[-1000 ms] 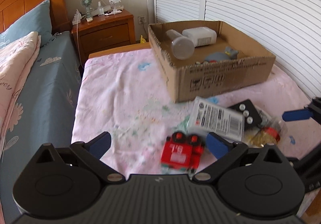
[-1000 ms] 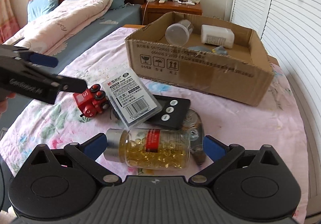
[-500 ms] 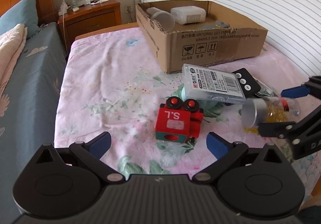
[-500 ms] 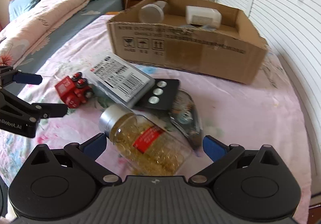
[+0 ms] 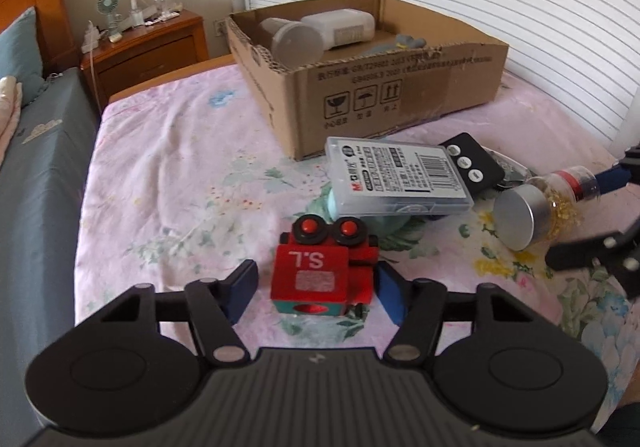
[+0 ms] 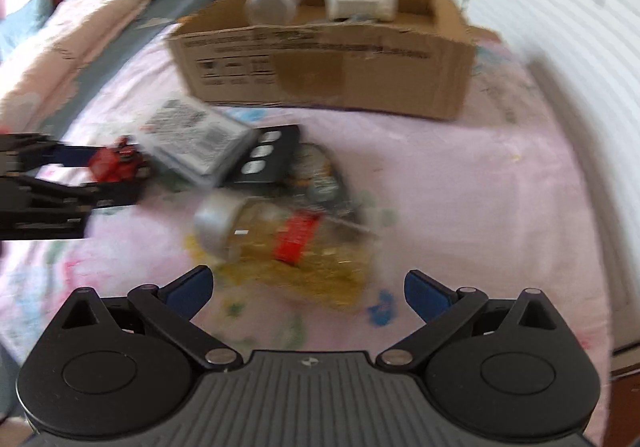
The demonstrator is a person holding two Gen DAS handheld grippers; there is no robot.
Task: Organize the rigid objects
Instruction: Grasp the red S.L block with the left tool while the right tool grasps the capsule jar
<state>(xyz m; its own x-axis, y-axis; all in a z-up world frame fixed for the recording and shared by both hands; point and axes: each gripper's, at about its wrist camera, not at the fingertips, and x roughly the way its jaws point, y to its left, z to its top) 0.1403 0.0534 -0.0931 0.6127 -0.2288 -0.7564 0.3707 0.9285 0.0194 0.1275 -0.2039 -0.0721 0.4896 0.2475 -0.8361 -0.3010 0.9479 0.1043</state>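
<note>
A red toy train (image 5: 310, 275) marked "S.L" sits on the pink floral sheet, between the fingers of my left gripper (image 5: 316, 289). The jaws are closing; a thin gap still shows at the left pad (image 5: 244, 287). To the right lies a jar of yellow capsules (image 5: 532, 215) with a silver lid. My right gripper (image 6: 308, 291) is open, just short of the jar (image 6: 280, 243), which lies ahead between its fingers; that view is blurred. The cardboard box (image 5: 400, 91) behind holds a clear tub and a white container.
A clear plastic case (image 5: 396, 179) leans over a black remote (image 5: 472, 163) between the train and the jar. A blue-sheeted bed (image 5: 36, 175) lies left, a wooden nightstand (image 5: 148, 51) stands behind, and white shutters line the right.
My left gripper came down around the red train and its jaws narrowed from wide open. My right gripper shifted and rolled closer to the jar.
</note>
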